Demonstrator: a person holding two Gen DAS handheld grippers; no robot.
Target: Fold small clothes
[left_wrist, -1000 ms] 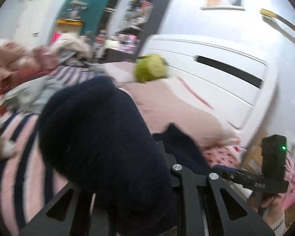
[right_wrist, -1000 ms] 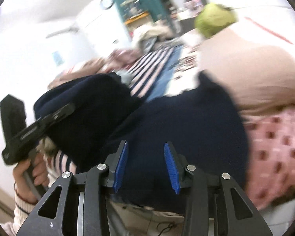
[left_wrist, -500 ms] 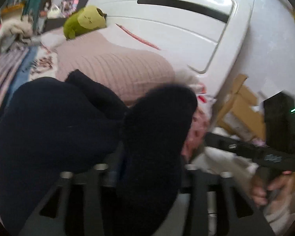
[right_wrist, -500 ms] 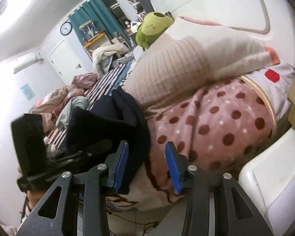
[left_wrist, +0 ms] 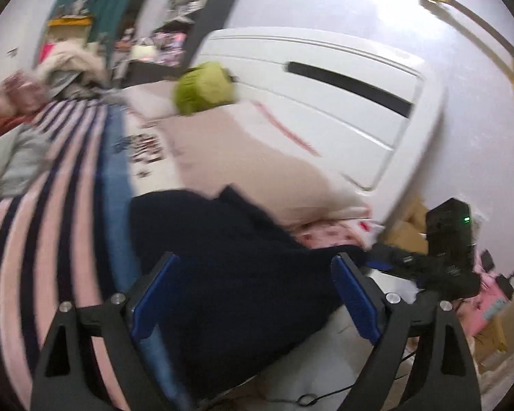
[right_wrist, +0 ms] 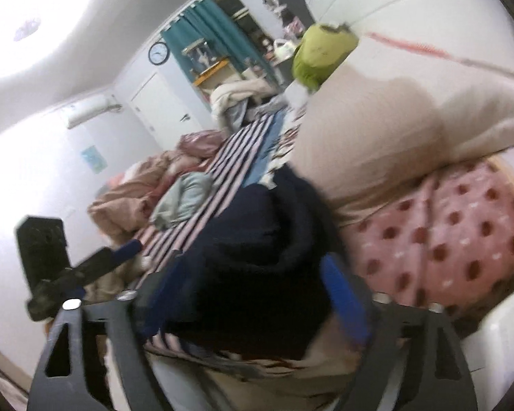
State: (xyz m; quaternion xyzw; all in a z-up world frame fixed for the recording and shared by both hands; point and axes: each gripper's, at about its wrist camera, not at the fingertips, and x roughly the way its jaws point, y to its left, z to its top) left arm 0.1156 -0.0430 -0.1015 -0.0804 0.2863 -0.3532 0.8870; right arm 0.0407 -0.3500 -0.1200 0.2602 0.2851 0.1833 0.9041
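Left gripper (left_wrist: pixel 253 294) jaws opening, navy garment (left_wrist: pixel 229 257) between the pads, unpinched; right gripper (right_wrist: pixel 253 298) opening too, same garment bunched between; lies on striped bed (left_wrist: pixel 34 239).

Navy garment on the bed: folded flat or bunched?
Bunched: the navy garment lies heaped in uneven lumps at the bed's edge, no flat layers.

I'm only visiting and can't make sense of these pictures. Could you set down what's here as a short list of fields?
place: bedroom, bed with a striped cover
garment: dark navy garment in a heap at the bed's near edge
left gripper: jaws opening, garment between them, pads not pressing
right gripper: jaws opening, over the same garment
nearby: beige pillow, polka-dot pillow, green plush toy
fold: not neat yet, bunched
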